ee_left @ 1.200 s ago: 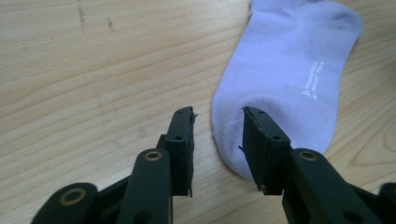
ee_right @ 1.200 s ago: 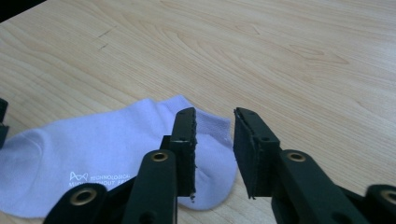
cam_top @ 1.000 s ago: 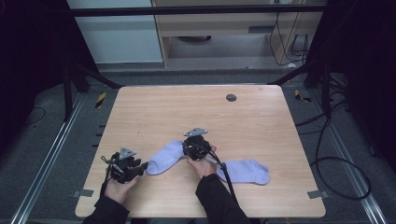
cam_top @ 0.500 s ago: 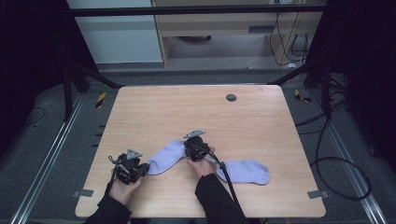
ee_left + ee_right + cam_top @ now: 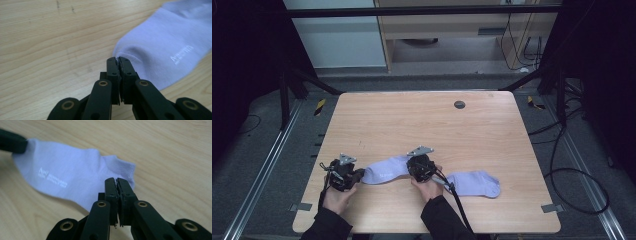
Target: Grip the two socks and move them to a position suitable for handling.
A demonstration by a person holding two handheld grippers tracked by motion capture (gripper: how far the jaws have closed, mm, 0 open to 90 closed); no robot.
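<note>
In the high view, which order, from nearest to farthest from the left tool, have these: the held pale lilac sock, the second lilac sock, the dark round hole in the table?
1. Held pale lilac sock: in the left tool.
2. Second lilac sock: to the right, beyond the right tool.
3. Dark round hole: far side of the table, right of centre.

Wide open tabletop point(image 5: 422, 120) ahead of both hands, bare wood all the way to the far edge, with just a small dark disc point(image 5: 459, 104) lying flat near that edge, too low to block anything. Between the left gripper point(image 5: 357, 175) and the right gripper point(image 5: 412, 167) stretches a lavender sock point(image 5: 384, 171), closing that lane. A second sock point(image 5: 474, 183) lies flat just right of the right hand, and beyond it the corner is free.
</note>
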